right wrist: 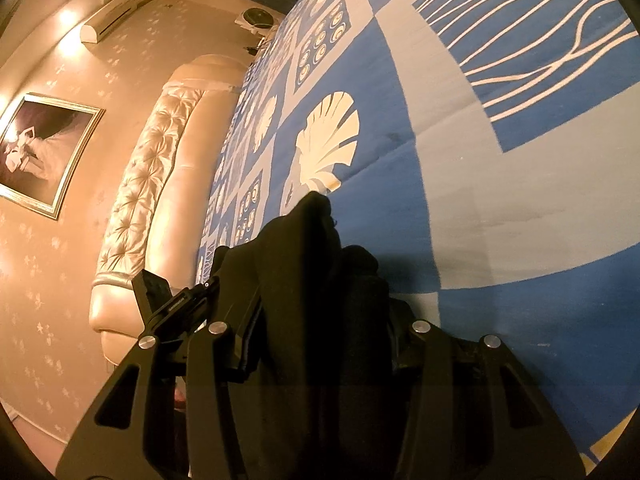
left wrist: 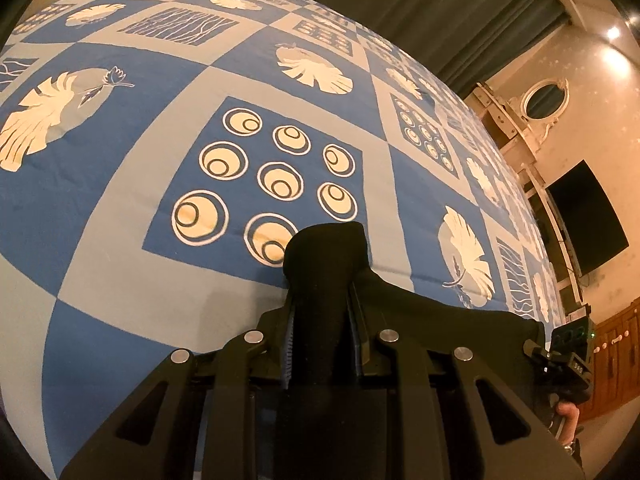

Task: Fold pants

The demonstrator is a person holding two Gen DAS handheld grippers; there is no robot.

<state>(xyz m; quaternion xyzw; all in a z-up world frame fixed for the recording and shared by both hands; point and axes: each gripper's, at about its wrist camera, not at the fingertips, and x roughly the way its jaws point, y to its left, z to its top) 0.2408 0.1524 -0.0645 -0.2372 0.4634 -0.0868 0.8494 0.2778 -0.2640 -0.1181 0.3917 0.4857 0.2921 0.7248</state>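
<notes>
— Two grippers, one pair of black pants [left wrist: 332, 280]; where is the cloth?
— Bunched between the fingers of both. In the left wrist view, a fold of it rises between the left gripper [left wrist: 325, 312], whose fingers are closed on it, and the rest runs off to the right as a dark band toward the right gripper [left wrist: 560, 360], seen there from the side.
— And the right wrist view?
— The pants [right wrist: 316, 264] pile up in a thick dark bunch at the right gripper [right wrist: 320, 332], and its fingers are clamped on that bunch. The left gripper [right wrist: 176, 308] shows at the lower left, with cloth stretching between the two.
— What lies under it?
— A bed, covered by a blue and grey bedspread [left wrist: 168, 280] printed with white leaves, rings and wavy lines. The pants are held just above that cover near its edge; whether any part touches it cannot be told.
— Farther out?
— A padded headboard [right wrist: 148, 184], a framed picture [right wrist: 40, 152] and an air conditioner [right wrist: 116, 12] on the wall in the right view; dark curtains [left wrist: 420, 12], an oval mirror [left wrist: 546, 98] and a black screen [left wrist: 588, 216] in the left view.
</notes>
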